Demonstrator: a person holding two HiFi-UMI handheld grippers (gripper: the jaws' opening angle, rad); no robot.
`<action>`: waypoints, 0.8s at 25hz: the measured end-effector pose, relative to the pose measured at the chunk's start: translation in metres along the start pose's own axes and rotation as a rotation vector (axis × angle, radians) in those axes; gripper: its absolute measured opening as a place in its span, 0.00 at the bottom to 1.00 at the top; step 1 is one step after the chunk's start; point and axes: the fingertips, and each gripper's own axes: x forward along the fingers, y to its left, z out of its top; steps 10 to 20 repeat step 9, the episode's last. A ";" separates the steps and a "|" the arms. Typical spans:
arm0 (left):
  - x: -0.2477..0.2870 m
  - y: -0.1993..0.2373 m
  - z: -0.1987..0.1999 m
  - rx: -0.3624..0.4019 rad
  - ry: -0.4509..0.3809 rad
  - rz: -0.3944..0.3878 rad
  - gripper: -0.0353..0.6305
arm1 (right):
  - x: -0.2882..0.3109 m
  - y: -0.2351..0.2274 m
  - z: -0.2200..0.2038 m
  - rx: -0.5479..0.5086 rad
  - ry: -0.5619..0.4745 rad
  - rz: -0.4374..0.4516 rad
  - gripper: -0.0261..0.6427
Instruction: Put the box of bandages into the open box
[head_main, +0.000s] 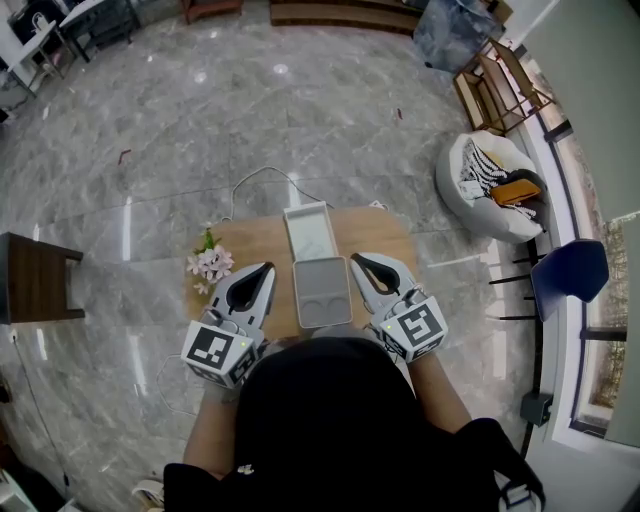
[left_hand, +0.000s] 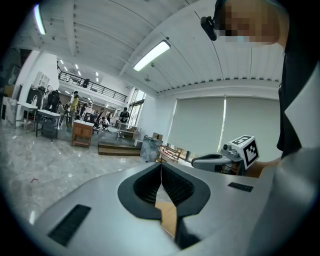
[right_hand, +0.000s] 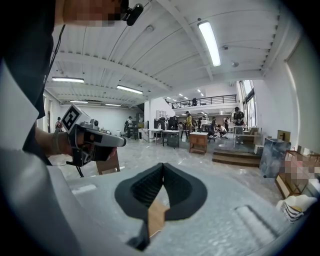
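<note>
On a small wooden table (head_main: 251, 240) lies an open grey-white box (head_main: 322, 292), its lid (head_main: 307, 229) folded back on the far side. Two round hollows show in its base. I cannot make out a box of bandages in any view. My left gripper (head_main: 267, 269) hovers just left of the open box and my right gripper (head_main: 356, 261) just right of it, both pointing away from me. In the left gripper view the jaws (left_hand: 161, 165) are shut with nothing between them. The right gripper view shows the same, jaws (right_hand: 162, 165) shut and empty.
A sprig of pale pink flowers (head_main: 210, 263) lies at the table's left edge. A white cable (head_main: 252, 183) runs over the marble floor behind it. A dark wooden stool (head_main: 36, 279) stands far left; a white beanbag (head_main: 492, 187) and a blue chair (head_main: 570, 271) are at right.
</note>
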 end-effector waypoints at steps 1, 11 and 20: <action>0.000 -0.001 -0.002 0.009 0.000 -0.007 0.07 | 0.000 0.000 -0.001 0.002 0.001 0.000 0.03; -0.001 -0.001 -0.004 0.019 -0.004 -0.007 0.07 | 0.000 0.000 -0.002 0.001 0.001 0.001 0.03; -0.001 -0.001 -0.004 0.019 -0.004 -0.007 0.07 | 0.000 0.000 -0.002 0.001 0.001 0.001 0.03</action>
